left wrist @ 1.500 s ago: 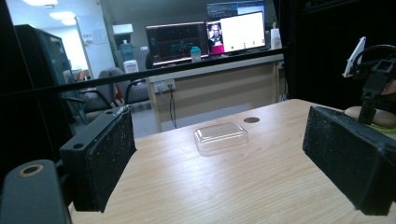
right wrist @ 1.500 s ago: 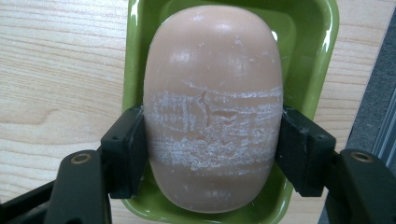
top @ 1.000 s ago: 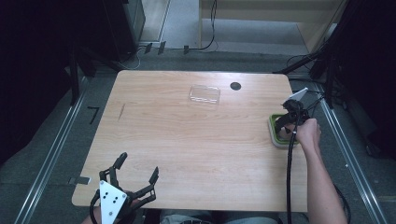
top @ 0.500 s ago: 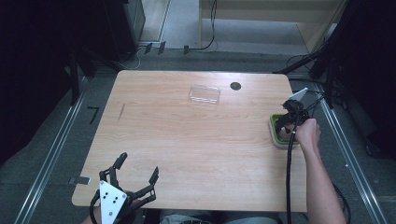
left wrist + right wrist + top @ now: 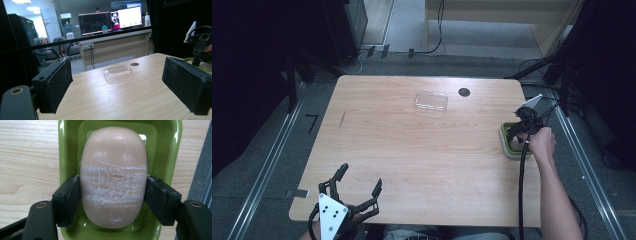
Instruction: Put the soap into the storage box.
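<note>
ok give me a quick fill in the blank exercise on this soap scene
1. The pale pink oval soap bar lies in a ____ plastic dish.
2. The ____ gripper has its jaws on both sides of the soap.
3. The clear plastic lid lies on the wooden ____.

Missing words: green; right; table
</note>
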`<state>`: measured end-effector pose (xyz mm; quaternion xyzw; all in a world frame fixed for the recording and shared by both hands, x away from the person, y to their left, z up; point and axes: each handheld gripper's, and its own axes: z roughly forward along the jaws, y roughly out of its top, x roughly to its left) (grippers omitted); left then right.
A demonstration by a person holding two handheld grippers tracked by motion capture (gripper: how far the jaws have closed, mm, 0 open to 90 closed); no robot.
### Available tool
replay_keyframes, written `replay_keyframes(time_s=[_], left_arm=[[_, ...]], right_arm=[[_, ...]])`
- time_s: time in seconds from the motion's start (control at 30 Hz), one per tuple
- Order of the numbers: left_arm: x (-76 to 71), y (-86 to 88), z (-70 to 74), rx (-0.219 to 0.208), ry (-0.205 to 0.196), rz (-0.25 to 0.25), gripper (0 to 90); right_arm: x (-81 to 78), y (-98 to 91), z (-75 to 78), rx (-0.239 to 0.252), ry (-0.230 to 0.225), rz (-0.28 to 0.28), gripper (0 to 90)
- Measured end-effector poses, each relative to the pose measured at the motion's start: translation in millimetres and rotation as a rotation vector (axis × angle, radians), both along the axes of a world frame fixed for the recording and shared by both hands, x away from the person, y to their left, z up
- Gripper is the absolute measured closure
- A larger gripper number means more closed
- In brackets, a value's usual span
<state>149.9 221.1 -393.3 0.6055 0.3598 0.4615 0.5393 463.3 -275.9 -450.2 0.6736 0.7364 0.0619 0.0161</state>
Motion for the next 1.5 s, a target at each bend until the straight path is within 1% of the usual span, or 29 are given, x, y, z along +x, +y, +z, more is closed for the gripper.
replay_keyframes(time_s=[0.13, 0.27, 0.4, 0.57, 0.67, 0.77, 1.0, 1.07, 1.23, 1.4, 1.5], left_arm=[[0.6, -1.4, 0.1, 0.014, 0.003, -0.004, 9.9], [0.7, -1.1, 0.0, 0.014, 0.005, -0.001, 9.9], [0.7, -0.5, -0.1, 0.008, 0.003, 0.001, 9.9], [0.1, 0.3, -0.3, 0.005, 0.000, 0.001, 9.9], [-1.3, 1.0, -0.1, 0.006, -0.001, 0.000, 9.9], [-2.0, 1.5, 0.0, 0.002, -0.003, 0.005, 9.9], [-2.4, 0.9, 0.1, 0.010, -0.006, 0.000, 9.9], [-2.4, 0.8, 0.1, 0.010, -0.006, 0.000, 9.9], [-2.2, 0.6, -0.1, 0.010, -0.007, -0.001, 9.9], [-2.5, 0.3, 0.0, 0.010, -0.008, 0.000, 9.9], [-2.3, 0.3, 0.0, 0.011, -0.007, 0.000, 9.9]], right_arm=[[-1.4, 1.1, 2.5, -0.006, -0.004, 0.004, 29.2], [-2.4, 2.5, 5.7, -0.019, -0.012, 0.011, 25.9], [-4.6, 4.0, 10.0, -0.018, -0.027, 0.019, 15.4], [-11.0, 8.5, 17.5, -0.030, -0.035, 0.048, 13.7], [-15.5, 11.7, 22.3, -0.022, -0.044, 0.062, 12.4], [-20.3, 14.7, 26.6, -0.025, -0.053, 0.079, 10.6], [-34.3, 22.6, 33.3, -0.023, -0.059, 0.117, 6.9], [-38.8, 25.6, 35.0, -0.025, -0.052, 0.138, 5.3], [-51.9, 31.8, 39.7, -0.033, -0.062, 0.182, 3.7], [-65.2, 35.7, 39.7, -0.038, -0.057, 0.221, 1.7], [-74.6, 39.7, 37.0, -0.052, -0.049, 0.251, 0.0]])
